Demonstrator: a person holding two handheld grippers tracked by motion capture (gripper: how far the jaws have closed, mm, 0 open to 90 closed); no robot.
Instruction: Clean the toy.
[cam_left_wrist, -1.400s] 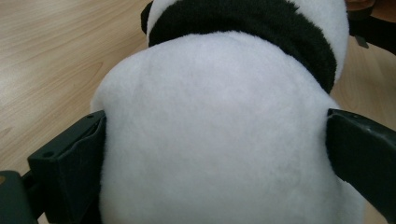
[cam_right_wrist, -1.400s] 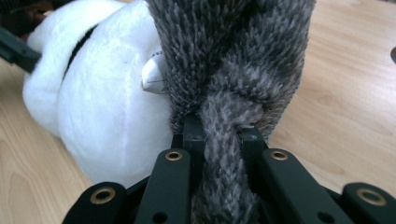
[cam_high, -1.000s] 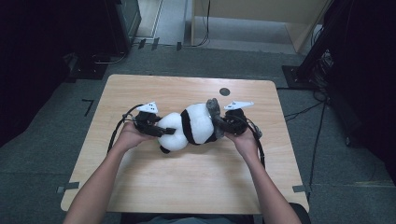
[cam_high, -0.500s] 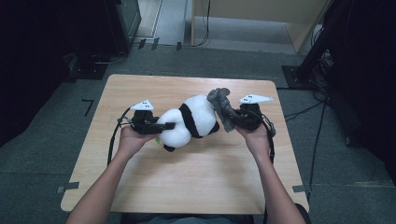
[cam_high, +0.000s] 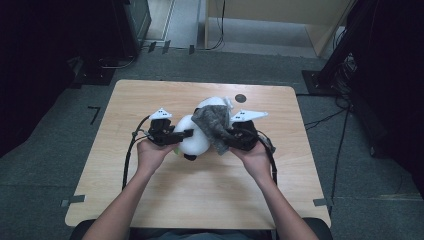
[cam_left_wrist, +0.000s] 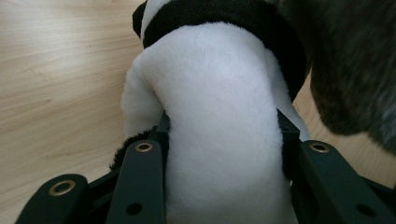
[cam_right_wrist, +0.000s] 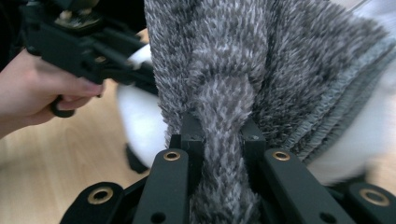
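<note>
A white and black plush panda (cam_high: 192, 141) is held above the wooden table (cam_high: 150, 200). My left gripper (cam_high: 186, 134) is shut on its white body (cam_left_wrist: 219, 93); the jaws have just been closing with that body squeezed between them. A grey fuzzy cloth (cam_high: 212, 125) drapes over the panda's right side. My right gripper (cam_high: 226, 136) is shut on a bunched fold of that cloth (cam_right_wrist: 224, 70), pinched between its pads. In the right gripper view, the left gripper (cam_right_wrist: 93, 46) and the hand (cam_right_wrist: 28, 88) holding it lie beyond the cloth, against the white plush (cam_right_wrist: 140, 121).
A small dark round mark (cam_high: 240, 98) sits on the table's far side. Cables trail from both grippers over the tabletop. Dark equipment stands on the floor to the left and right of the table, and a wooden cabinet (cam_high: 280, 20) stands behind it.
Both hands have risen and shifted, lifting the panda off the table. The panda has turned more end-on, and the grey cloth now hangs across its front and right side.
</note>
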